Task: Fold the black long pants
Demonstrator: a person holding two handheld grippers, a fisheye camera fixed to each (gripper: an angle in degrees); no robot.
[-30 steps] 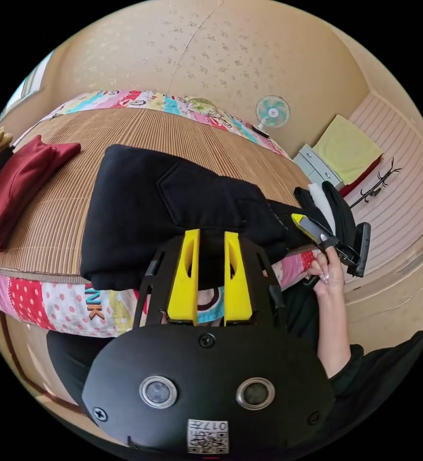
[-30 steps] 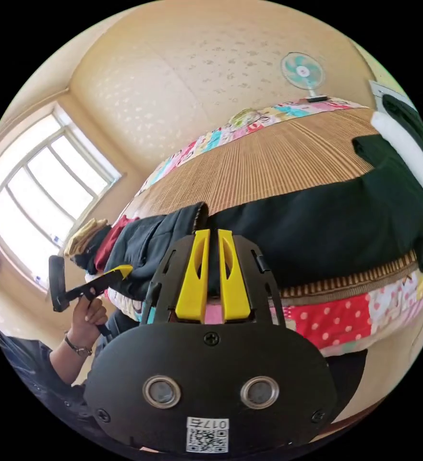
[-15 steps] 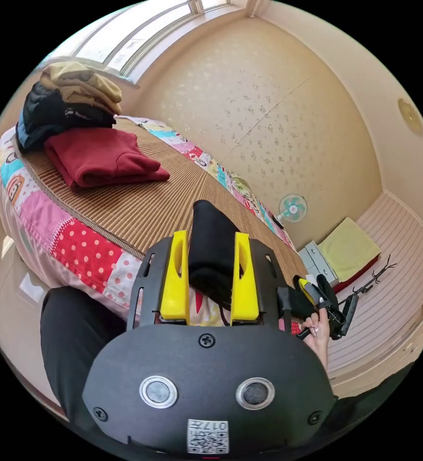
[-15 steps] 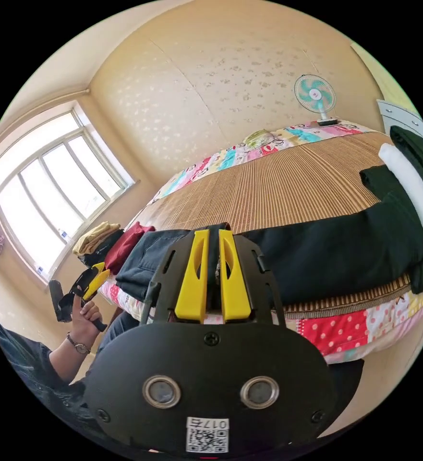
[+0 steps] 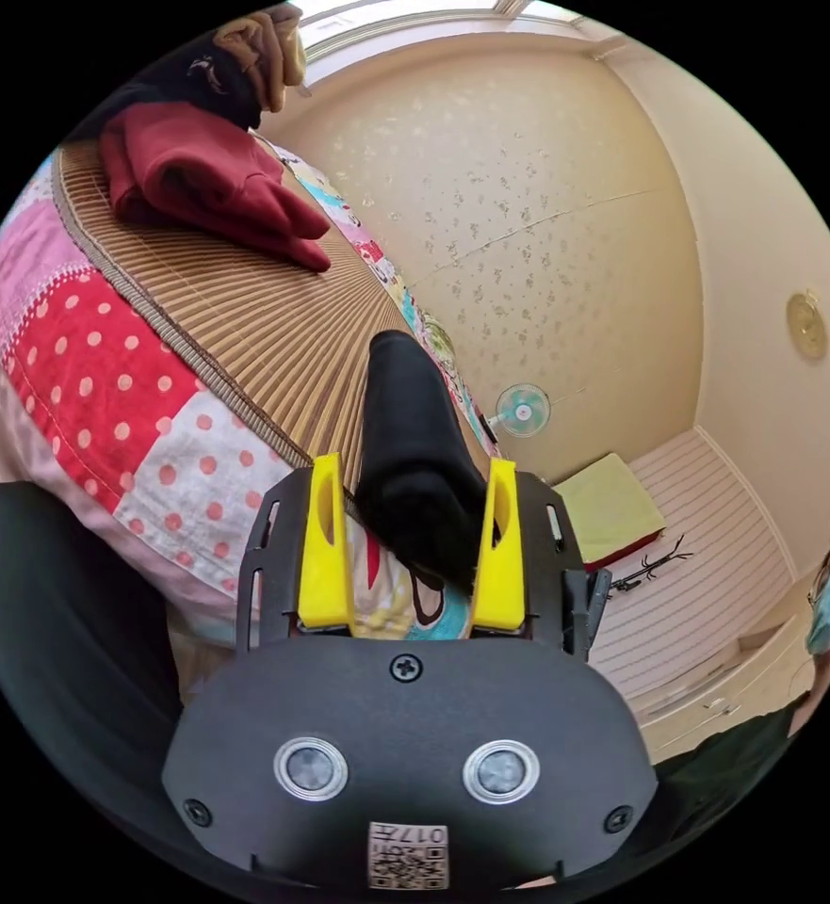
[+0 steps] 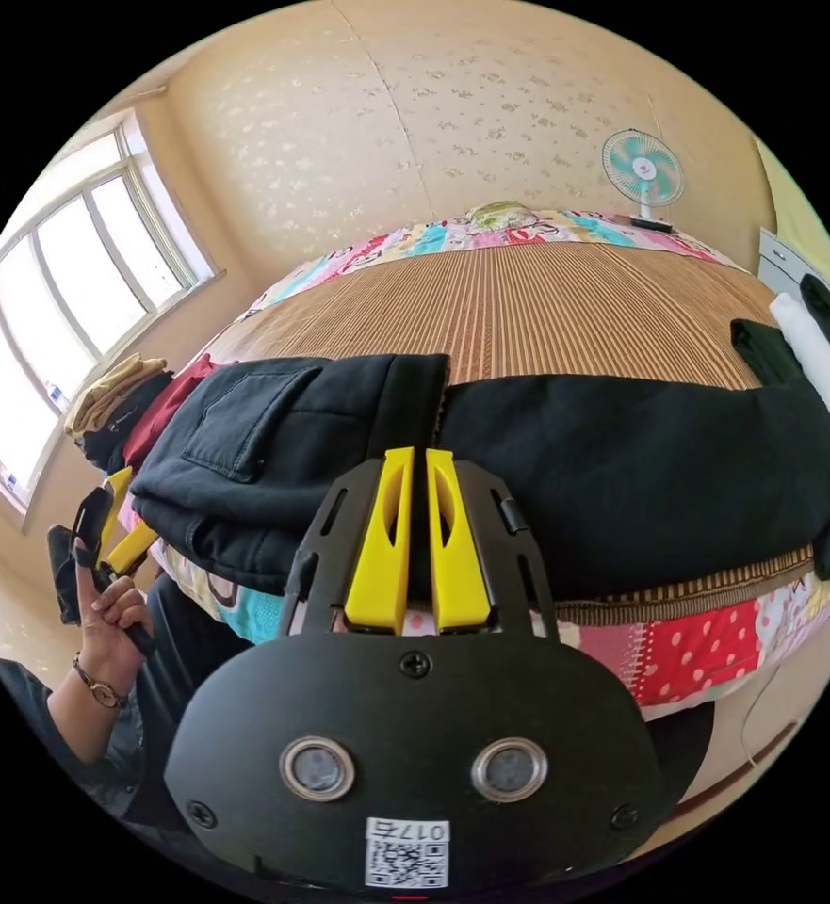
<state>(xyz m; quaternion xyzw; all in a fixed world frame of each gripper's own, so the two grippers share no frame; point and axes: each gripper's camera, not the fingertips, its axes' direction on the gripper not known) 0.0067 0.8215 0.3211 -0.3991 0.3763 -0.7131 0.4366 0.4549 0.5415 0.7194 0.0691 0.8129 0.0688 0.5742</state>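
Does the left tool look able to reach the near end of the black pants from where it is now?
Probably yes. The left tool is open, and the end of the black pants lies straight ahead, partly between its jaws, with nothing in the way.

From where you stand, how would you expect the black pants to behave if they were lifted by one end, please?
The black pants would probably flop and trail; they drape limply along the woven mat. The thick seams and pocket suggest fairly heavy cloth. They seem unlikely to slip, with the right gripper pinching their edge.
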